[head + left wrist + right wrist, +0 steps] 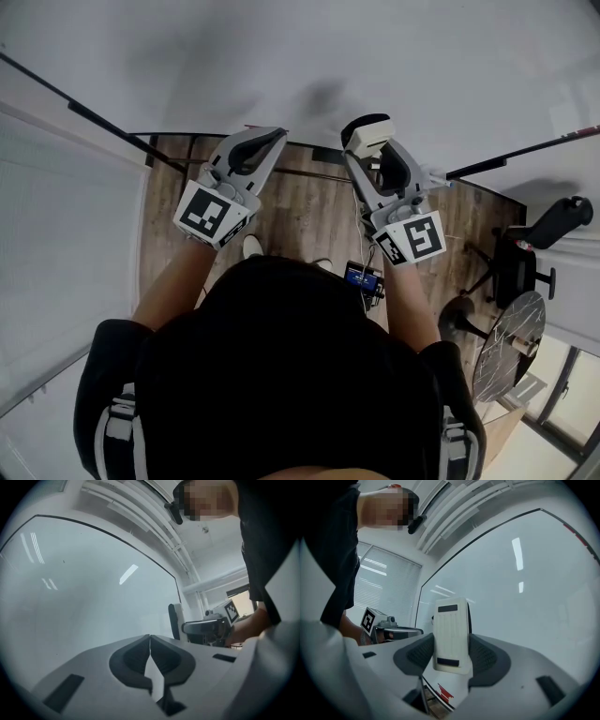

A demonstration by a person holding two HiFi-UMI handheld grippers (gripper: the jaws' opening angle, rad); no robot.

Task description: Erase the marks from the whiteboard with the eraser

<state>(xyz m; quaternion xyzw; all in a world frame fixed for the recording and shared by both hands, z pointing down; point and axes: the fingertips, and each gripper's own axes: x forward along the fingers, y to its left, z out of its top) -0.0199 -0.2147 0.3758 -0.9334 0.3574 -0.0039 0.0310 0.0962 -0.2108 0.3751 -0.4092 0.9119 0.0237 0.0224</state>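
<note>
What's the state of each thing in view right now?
left gripper: shut, empty
right gripper: shut on the eraser
eraser: clamped upright, close to the board, contact unclear
whiteboard: mostly clean
red mark: not erased, by the board's bottom edge

The large white whiteboard (525, 583) is smooth and glossy, mirroring ceiling lights. The oblong white plastic eraser (451, 620) has a finely ribbed, matt back with two black strips. The left claw (150, 641) and right claw (451, 641) are matt grey plastic with dark ribbed pads (485, 658). The brown plank floor (309, 211) looks like grained wood.
</note>
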